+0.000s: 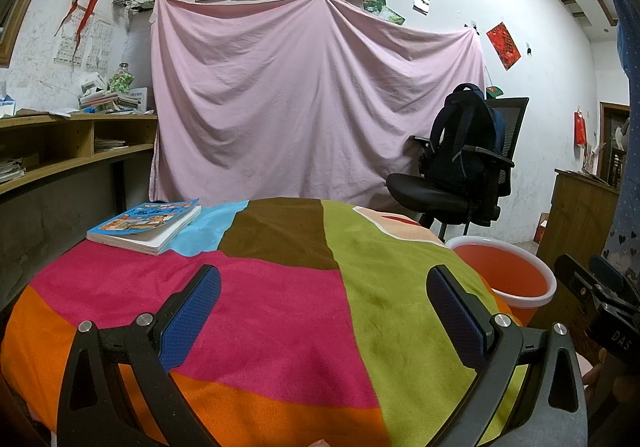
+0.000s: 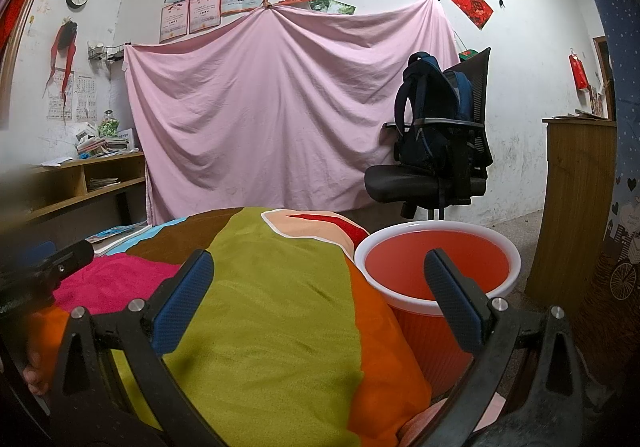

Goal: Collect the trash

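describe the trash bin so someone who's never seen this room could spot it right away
Start at the table under the patchwork cloth of many colours. Just off its right edge, in front of the black office chair, stands the bin. It is a round orange-red bucket with a white rim, the only open container there.

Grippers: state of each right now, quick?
Left gripper: open, holding nothing, above the colourful blanket.
Right gripper: open, holding nothing, by the orange bin.
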Motion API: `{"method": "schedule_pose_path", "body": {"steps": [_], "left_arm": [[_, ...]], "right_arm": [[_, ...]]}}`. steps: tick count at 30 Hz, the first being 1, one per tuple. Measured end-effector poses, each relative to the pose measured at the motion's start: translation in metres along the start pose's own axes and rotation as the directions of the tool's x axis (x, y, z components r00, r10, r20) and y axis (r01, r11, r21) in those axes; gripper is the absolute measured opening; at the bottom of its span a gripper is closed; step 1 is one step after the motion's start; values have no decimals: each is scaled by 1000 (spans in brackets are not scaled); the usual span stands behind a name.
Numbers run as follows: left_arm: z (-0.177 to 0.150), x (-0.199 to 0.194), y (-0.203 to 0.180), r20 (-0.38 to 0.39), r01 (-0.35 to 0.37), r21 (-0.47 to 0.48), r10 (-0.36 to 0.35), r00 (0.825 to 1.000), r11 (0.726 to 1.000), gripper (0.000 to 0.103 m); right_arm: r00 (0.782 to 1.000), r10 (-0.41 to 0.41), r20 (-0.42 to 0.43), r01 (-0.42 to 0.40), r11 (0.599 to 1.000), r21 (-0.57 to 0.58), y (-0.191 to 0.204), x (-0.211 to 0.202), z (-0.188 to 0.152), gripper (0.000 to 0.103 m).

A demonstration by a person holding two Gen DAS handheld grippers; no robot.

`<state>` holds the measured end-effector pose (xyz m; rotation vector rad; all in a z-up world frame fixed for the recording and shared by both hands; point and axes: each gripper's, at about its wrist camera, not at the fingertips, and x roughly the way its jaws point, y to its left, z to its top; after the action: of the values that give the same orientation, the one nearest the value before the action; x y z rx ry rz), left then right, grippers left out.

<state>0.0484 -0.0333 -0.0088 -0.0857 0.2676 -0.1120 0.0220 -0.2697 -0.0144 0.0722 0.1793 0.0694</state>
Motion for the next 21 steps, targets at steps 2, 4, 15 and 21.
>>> {"method": "schedule_pose_path", "body": {"steps": [2, 4, 15, 21], "left_arm": [[0, 0, 0, 0, 0, 1, 0, 1000, 1000, 101], [0, 0, 0, 0, 0, 0, 0, 1000, 1000, 101], [0, 0, 0, 0, 0, 1, 0, 1000, 1000, 101], [0, 0, 0, 0, 0, 1, 0, 1000, 1000, 101]], "right_arm": [[1000, 0, 0, 0, 1000, 1, 0, 1, 0, 103], [1000, 0, 0, 0, 1000, 0, 0, 1, 1, 103], [1000, 0, -1, 0, 1000, 1, 0, 1, 1, 103], [1000, 0, 0, 0, 1000, 2, 0, 1, 1, 103]]}}
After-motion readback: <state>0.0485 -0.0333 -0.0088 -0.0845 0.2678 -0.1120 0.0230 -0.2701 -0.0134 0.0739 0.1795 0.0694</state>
